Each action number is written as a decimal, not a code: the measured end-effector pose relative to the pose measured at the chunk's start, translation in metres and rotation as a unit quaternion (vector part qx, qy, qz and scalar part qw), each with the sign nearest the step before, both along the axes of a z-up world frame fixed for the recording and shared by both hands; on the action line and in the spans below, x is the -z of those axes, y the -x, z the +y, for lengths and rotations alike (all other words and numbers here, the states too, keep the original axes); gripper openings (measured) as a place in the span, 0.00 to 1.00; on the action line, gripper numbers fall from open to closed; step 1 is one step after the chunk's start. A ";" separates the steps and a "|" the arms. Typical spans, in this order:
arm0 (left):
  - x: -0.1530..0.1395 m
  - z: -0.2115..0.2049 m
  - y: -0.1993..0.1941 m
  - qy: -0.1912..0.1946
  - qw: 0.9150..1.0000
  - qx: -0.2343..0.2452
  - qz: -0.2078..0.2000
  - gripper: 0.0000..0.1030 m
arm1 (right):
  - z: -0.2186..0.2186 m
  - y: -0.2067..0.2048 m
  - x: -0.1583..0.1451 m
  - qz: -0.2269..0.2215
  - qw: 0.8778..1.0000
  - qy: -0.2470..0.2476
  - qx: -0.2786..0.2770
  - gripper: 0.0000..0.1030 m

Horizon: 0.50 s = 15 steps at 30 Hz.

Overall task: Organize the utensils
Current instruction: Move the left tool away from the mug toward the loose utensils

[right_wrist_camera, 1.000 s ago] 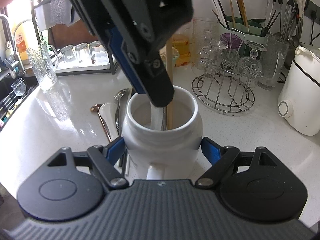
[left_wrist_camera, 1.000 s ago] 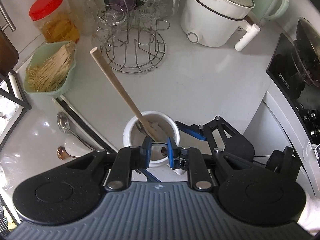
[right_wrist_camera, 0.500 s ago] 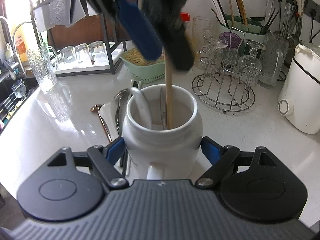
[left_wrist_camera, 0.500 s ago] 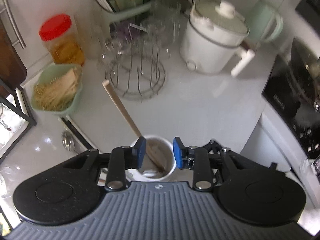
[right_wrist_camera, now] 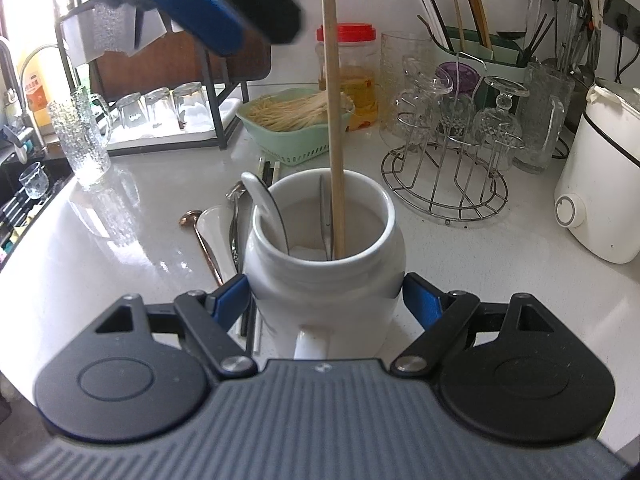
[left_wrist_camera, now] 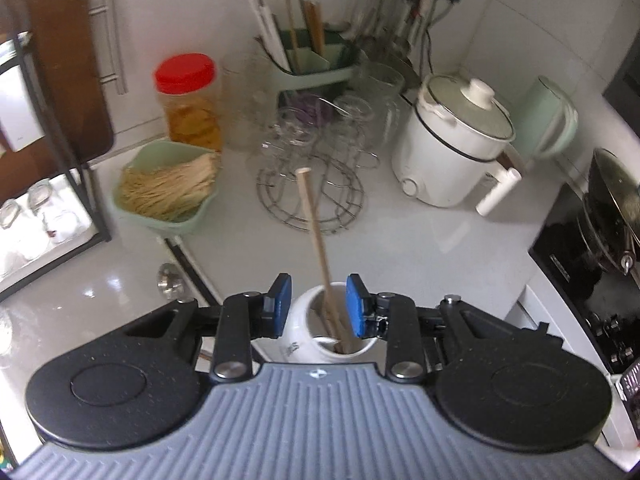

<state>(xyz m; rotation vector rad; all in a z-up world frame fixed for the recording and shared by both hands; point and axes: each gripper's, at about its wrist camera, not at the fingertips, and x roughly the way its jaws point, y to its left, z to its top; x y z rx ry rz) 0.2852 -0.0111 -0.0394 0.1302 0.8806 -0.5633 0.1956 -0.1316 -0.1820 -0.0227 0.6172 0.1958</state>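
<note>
With the right claw (right_wrist_camera: pixel 326 300) clamped on the white jar (right_wrist_camera: pixel 324 280) and the left claw (left_wrist_camera: pixel 318 306) empty and apart, the tall wooden stick (right_wrist_camera: pixel 334 120) leaning toward twelve o'clock could tip the jar if bumped.

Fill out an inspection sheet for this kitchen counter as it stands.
Surface: glossy white counter.
Job's things: white ceramic jar holding long wooden stick, white spoon, metal utensil; spoons and chopsticks lying beside it.
Clutter: green basket of noodles, red-lidded jar, wire glass rack, white cooker.
Grippers: right tool clamps the jar; left tool open, empty.
Cables: black cord on wall.
Surroundings: sink, stove.
</note>
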 end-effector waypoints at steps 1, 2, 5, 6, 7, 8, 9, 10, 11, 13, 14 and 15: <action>0.000 0.005 0.002 0.002 1.000 -0.007 -0.005 0.33 | 0.000 0.000 0.000 0.000 1.000 0.000 0.001 0.83; 0.000 0.010 0.004 0.004 1.000 -0.013 -0.008 0.33 | 0.000 0.000 0.000 0.000 1.000 0.000 0.001 0.84; 0.001 0.024 0.008 0.011 0.999 -0.029 -0.015 0.33 | 0.001 0.000 0.000 0.000 1.000 0.000 0.003 0.83; 0.002 0.029 0.010 0.013 0.999 -0.035 -0.018 0.33 | 0.001 0.000 0.000 0.000 1.000 0.000 0.004 0.83; 0.003 0.034 0.011 0.015 0.999 -0.042 -0.019 0.33 | 0.001 0.000 0.000 0.000 1.000 0.000 0.005 0.83; 0.005 0.038 0.013 0.018 0.999 -0.047 -0.019 0.33 | 0.001 0.000 0.000 0.001 1.000 -0.001 0.005 0.83; 0.007 0.042 0.014 0.020 0.998 -0.052 -0.019 0.33 | 0.001 0.000 0.000 0.001 1.000 0.000 0.004 0.83; 0.009 0.047 0.014 0.020 0.998 -0.058 -0.020 0.33 | 0.001 0.000 0.000 0.002 1.000 0.000 0.004 0.83; 0.011 0.050 0.015 0.020 0.998 -0.063 -0.021 0.33 | 0.001 0.000 -0.001 0.002 1.000 0.001 0.003 0.83; 0.017 0.057 0.017 0.023 0.997 -0.074 -0.018 0.33 | 0.001 0.000 -0.001 0.003 1.000 0.002 0.003 0.83; 0.021 0.060 0.018 0.025 0.997 -0.076 -0.015 0.33 | 0.001 0.000 -0.001 0.003 1.000 0.001 0.003 0.83; 0.025 0.062 0.018 0.026 0.997 -0.078 -0.013 0.33 | 0.001 0.000 0.000 0.001 1.000 0.001 0.004 0.84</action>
